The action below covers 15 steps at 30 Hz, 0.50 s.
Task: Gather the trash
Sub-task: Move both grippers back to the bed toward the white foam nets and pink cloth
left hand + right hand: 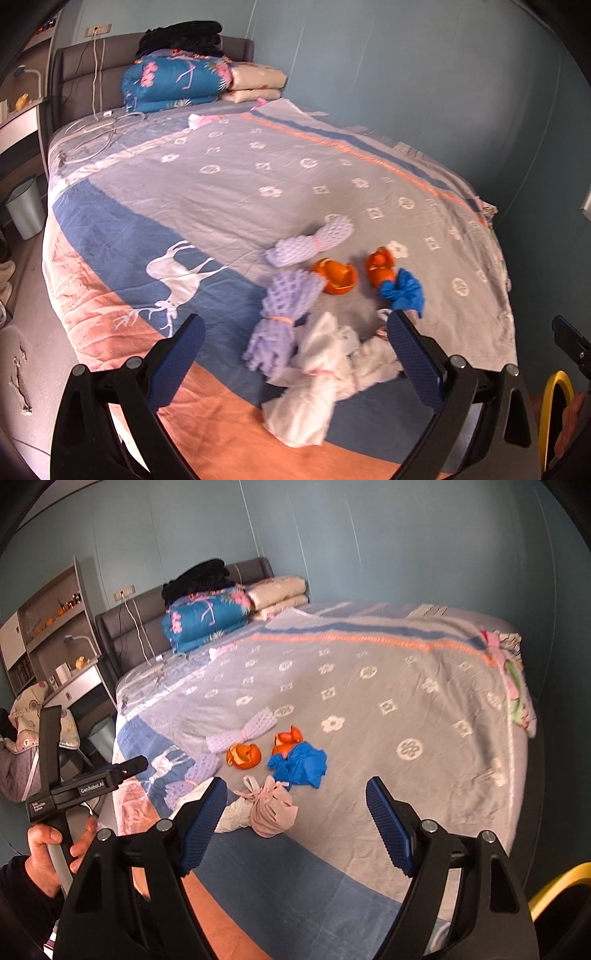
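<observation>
Fingers spread wide above tied pink bag.

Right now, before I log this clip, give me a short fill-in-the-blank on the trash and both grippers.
1. The trash lies on the ____.
2. Both orange peels lie beside a crumpled ____ glove.
3. The left gripper and right gripper both have their jaws ____.

Missing words: bed; blue; open

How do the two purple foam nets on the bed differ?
The far net looks paler and lies flatter, stretched sideways; the near net is darker purple, bulkier and runs toward the camera. The near net touches the white tissue; the far net does not. Both are cinched by a band in the middle.
</observation>
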Each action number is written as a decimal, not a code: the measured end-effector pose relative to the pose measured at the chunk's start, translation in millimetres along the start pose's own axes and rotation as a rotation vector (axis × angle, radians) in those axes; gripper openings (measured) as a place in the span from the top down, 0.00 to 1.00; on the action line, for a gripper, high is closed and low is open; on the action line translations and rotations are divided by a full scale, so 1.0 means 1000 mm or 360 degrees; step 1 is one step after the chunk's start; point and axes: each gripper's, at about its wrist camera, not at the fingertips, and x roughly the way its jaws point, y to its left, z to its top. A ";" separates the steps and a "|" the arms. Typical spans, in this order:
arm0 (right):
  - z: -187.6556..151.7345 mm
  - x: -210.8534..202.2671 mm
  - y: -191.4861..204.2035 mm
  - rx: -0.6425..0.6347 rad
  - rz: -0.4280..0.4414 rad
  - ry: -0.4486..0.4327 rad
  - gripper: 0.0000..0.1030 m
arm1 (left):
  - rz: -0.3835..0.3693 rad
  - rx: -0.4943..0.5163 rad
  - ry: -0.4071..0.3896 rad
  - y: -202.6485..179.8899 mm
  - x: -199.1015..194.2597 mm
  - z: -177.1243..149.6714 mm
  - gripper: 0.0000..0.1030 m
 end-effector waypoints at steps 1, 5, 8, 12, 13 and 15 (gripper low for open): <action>-0.001 0.008 0.002 -0.0004 -0.0002 0.0016 0.27 | 0.0006 -0.0014 0.0018 0.005 0.006 -0.001 0.08; -0.005 0.035 0.005 -0.0018 -0.0005 0.0087 0.28 | 0.0029 -0.0029 0.0066 0.014 0.024 -0.003 0.08; -0.009 0.059 0.007 -0.0017 -0.0006 0.0156 0.28 | 0.0040 -0.0038 0.0107 0.020 0.039 -0.004 0.08; -0.016 0.088 0.011 -0.0036 -0.0010 0.0249 0.32 | 0.0046 -0.0063 0.0147 0.027 0.055 -0.004 0.08; -0.017 0.093 0.013 -0.0041 -0.0009 0.0265 0.33 | 0.0045 -0.0066 0.0152 0.027 0.058 -0.003 0.08; -0.020 0.104 0.016 -0.0055 -0.0008 0.0301 0.34 | 0.0041 -0.0068 0.0162 0.029 0.064 -0.002 0.08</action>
